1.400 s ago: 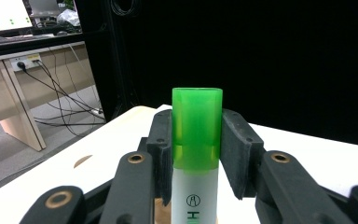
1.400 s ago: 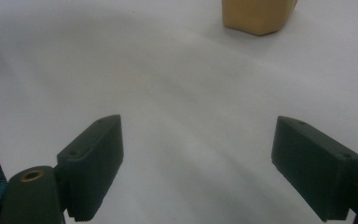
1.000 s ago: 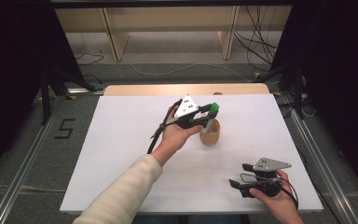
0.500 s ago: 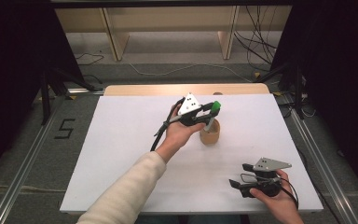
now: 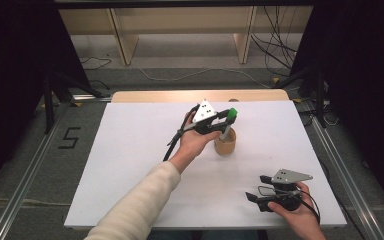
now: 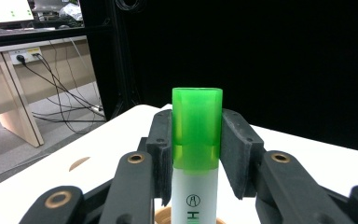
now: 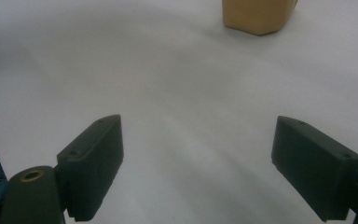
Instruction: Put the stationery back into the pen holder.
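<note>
Barely shifted: left gripper [image 6: 196, 140] clamps green-capped highlighter [image 6: 196, 140], "H" legible.

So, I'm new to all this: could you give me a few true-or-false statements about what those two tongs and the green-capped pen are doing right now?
1. The left tongs are shut on the white highlighter pen with the green cap. True.
2. The highlighter lies flat on the white table. False: it stands upright, its lower end over the opening of the tan wooden cup.
3. The right tongs are open and hold nothing. True.
4. The right tongs are above the cup. False: they sit near the table's front right corner, apart from the cup.
5. The cup is tipped on its side. False: it stands upright.
</note>
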Demonstrator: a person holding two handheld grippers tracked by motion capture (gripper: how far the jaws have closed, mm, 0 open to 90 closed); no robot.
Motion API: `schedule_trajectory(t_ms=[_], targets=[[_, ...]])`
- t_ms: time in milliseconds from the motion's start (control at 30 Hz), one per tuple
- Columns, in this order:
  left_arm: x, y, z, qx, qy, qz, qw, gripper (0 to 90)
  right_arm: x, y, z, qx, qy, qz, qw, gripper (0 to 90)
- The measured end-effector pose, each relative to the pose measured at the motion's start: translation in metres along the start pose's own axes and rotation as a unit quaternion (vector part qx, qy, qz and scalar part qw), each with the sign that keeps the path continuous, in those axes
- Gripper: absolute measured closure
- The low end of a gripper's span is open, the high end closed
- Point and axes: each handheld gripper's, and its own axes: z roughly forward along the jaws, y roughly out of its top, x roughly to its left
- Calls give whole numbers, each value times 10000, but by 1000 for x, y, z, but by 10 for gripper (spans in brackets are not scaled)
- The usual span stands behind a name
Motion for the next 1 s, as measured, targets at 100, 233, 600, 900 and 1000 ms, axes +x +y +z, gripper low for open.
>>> schedule_trajectory(t_ms=[100, 233, 600, 900, 1000], targets=[[0, -2, 2, 22, -16, 9, 10000, 667, 0, 0, 0, 10, -10, 9, 10000, 175], [-2, -5, 5, 62, -39, 46, 10000, 667, 0, 0, 0, 13, 0, 13, 10000, 175], [-6, -16, 12, 307, -48, 188, 9993, 667, 0, 0, 0, 9, 34, 19, 10000, 175], [-6, -27, 13, 438, -25, 146, 9989, 667, 1, 0, 0, -10, 34, 23, 10000, 175], [-6, -28, 13, 454, -24, 163, 9988, 667, 1, 0, 0, -8, 35, 27, 10000, 175]])
